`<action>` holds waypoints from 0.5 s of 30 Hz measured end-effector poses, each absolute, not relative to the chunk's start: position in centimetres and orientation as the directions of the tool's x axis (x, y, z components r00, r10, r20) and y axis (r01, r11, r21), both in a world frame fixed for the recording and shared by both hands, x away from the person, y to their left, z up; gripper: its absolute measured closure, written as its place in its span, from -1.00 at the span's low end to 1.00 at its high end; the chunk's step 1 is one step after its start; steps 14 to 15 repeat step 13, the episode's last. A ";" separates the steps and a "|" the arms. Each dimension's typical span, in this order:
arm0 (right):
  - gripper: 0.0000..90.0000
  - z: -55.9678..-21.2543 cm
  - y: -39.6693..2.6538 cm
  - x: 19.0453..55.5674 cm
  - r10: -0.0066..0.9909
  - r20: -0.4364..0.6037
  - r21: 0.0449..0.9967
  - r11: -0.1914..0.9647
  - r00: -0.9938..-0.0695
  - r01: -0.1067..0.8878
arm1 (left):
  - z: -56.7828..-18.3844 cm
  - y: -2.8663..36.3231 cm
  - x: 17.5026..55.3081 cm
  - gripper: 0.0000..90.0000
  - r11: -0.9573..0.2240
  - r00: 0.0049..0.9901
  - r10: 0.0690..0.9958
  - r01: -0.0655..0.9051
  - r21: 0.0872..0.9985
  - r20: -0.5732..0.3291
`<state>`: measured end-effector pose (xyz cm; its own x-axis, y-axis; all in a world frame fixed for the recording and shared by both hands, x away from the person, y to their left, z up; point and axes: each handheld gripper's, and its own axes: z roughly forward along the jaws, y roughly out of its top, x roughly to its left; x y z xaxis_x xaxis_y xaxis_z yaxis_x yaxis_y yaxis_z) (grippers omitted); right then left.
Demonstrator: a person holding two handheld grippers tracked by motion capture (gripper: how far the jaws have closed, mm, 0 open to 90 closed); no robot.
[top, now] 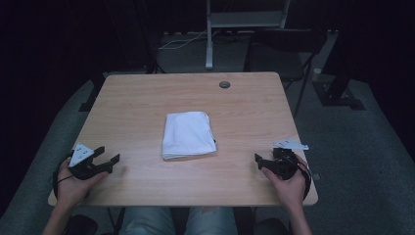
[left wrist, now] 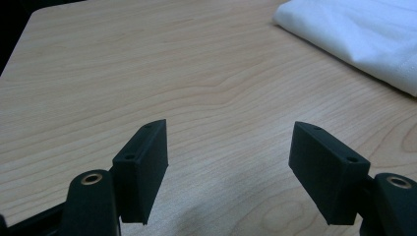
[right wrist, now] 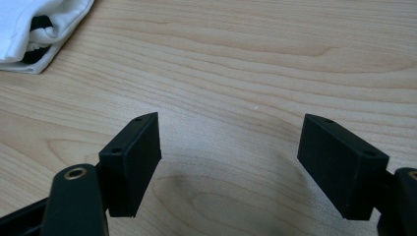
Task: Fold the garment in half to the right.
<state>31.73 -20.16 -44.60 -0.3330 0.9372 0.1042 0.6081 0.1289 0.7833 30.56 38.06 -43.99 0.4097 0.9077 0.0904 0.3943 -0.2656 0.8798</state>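
Nearest you, your knees in torn blue jeans (top: 169, 221) are showing under the near edge of the light wooden table (top: 147, 93). You are resting your left hand (top: 71, 186) at the near left corner, holding the left gripper (top: 108, 156) with its jaws spread wide over bare wood. Your right hand (top: 288, 183) is holding the right gripper (top: 262, 160) at the near right, jaws likewise gaping and pinching nothing. The folded white cloth (top: 188, 134) is lying mid-table between them, well apart from both.

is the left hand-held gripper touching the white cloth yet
Apart. The high view shows bare table between the left hand-held gripper and the folded white cloth; its jaws stand open with nothing between them.
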 end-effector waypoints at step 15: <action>-0.49 -44.6 -20.2 31.7 0.937 0.107 0.781 0.128 -0.334 0.611 | -44.0 38.1 30.6 -0.31 -0.267 0.409 0.908 0.397 0.878 0.091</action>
